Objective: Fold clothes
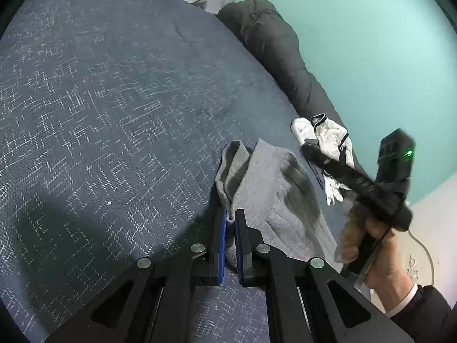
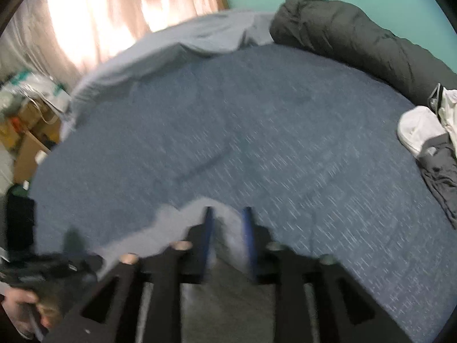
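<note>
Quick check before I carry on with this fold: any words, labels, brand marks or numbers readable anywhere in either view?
None can be read.
Grey garment: no tag or print shows.
White garment: black trim only, no lettering.
Packaging by the curtain: green marks, too blurred to read.
Right gripper's body: a green light, no text.

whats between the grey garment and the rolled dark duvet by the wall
In the left wrist view, a crumpled white garment with black trim lies between the grey garment and the dark duvet, on the blue bedcover.
</note>
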Motion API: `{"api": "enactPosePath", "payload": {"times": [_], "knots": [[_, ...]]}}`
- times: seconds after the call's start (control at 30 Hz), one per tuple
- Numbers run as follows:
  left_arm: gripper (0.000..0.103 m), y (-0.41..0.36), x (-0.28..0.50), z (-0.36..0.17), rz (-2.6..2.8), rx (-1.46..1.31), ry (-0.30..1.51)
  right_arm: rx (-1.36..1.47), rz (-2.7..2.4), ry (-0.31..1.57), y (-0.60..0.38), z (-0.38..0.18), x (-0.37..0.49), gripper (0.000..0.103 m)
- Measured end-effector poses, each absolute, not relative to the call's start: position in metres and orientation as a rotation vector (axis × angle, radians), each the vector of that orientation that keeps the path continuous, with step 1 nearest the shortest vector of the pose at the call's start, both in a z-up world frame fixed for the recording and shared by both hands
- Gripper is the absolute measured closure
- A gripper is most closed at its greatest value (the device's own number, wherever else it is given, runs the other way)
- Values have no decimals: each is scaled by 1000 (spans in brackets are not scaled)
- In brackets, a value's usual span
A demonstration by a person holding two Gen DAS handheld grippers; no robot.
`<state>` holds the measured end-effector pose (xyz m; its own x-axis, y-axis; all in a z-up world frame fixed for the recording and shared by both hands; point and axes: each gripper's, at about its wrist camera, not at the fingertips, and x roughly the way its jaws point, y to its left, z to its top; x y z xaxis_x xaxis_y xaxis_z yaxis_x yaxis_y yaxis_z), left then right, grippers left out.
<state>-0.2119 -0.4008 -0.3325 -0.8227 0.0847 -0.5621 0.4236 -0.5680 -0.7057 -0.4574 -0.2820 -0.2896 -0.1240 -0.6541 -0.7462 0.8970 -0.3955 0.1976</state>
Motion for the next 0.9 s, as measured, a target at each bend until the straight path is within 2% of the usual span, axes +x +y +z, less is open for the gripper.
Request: {"api": "enactPosePath", "payload": {"times": [0.07, 0.27, 0.3, 0.33, 0.4, 0.47, 0.53, 0.57, 0.6, 0.67, 0.7, 0.8, 0.9], "knots": [[97, -401, -210, -332, -2479, 825, 1345, 984, -1740, 328, -286, -288, -459, 48], [97, -400, -206, -332, -2478, 840, 1335, 1059, -1731, 465, -310, -310, -453, 48], [97, -400, -206, -332, -2476, 842, 1337, 1069, -1730, 489, -314, -313, -452, 52], [97, -400, -206, -333, -2474, 844, 1338, 1079, -1728, 514, -318, -317, -451, 67], [97, -401, -205, -332, -2474, 846, 1335, 1084, -1718, 548, -322, -322, -447, 75], [97, -401, -203, -330, -2476, 845, 1337, 1062, -1706, 532, -317, -317, -444, 89], [94, -402, -203, -328, -2482, 842, 1334, 1027, -1695, 488, -308, -306, -442, 93], [88, -402, -202, -327, -2487, 840, 1330, 1010, -1688, 467, -304, -301, -441, 94], [72, -402, -202, -326, -2492, 838, 1326, 990, -1673, 442, -299, -294, -439, 94], [50, -402, -201, -323, -2501, 834, 1318, 952, -1632, 393, -289, -279, -437, 95], [44, -402, -201, -322, -2506, 831, 1315, 938, -1611, 367, -284, -271, -437, 95], [35, -402, -200, -319, -2520, 825, 1303, 923, -1575, 302, -270, -256, -438, 95], [35, -400, -202, -314, -2544, 817, 1277, 921, -1557, 286, -270, -253, -436, 95]]}}
